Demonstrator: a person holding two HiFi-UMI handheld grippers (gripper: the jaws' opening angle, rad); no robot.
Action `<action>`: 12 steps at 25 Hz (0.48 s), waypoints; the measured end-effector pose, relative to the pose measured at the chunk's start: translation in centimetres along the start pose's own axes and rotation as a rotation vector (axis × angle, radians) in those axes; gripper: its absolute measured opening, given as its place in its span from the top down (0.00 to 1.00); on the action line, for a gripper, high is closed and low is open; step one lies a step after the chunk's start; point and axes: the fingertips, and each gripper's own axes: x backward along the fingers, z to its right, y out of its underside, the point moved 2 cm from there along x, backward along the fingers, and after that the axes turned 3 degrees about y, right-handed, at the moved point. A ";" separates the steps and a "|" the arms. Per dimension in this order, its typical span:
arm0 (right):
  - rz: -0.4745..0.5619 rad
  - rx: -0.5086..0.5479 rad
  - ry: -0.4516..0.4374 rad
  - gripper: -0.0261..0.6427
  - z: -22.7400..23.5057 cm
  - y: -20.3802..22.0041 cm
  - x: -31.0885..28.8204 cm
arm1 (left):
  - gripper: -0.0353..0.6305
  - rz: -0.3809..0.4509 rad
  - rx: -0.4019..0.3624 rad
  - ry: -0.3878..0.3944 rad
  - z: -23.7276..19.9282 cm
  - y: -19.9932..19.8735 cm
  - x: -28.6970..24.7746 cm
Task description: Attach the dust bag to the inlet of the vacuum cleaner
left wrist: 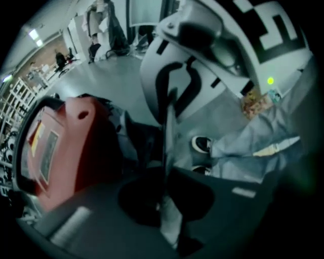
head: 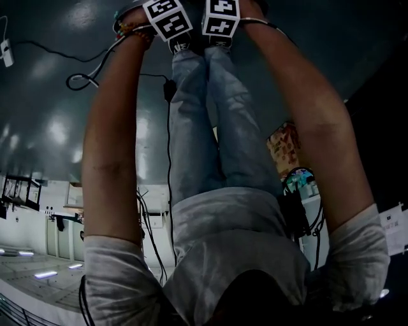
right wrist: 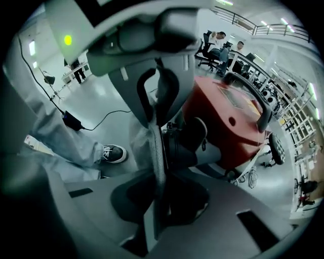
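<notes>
Half hidden just beyond right gripper [right wrist: 158, 195]: black inlet [right wrist: 183, 144] of red vacuum cleaner [right wrist: 235, 119]. Clamped edge-on in right gripper and left gripper [left wrist: 164, 200]: dust bag [right wrist: 152, 144].

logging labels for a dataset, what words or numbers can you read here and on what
No text can be read in any view.
Marker cubes: black and white squares, no letters.
Label on the vacuum: too blurred.
Packet on the floor: print too small.
White sheet: too small.
</notes>
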 end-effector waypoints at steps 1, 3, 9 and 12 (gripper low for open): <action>0.007 0.007 -0.001 0.91 0.2 -0.4 0.1 | 0.91 0.002 0.015 0.004 0.0 0.3 -0.2; 0.016 0.010 -0.004 0.91 0.5 -0.6 0.0 | 0.91 0.007 0.034 0.009 0.1 0.5 -0.7; 0.015 -0.071 -0.016 0.91 -0.4 1.2 -1.5 | 0.91 0.010 -0.040 -0.003 0.3 -1.3 1.2; 0.012 -0.070 -0.011 0.91 -0.7 0.8 -0.9 | 0.90 -0.005 -0.058 -0.015 -0.8 -0.9 1.2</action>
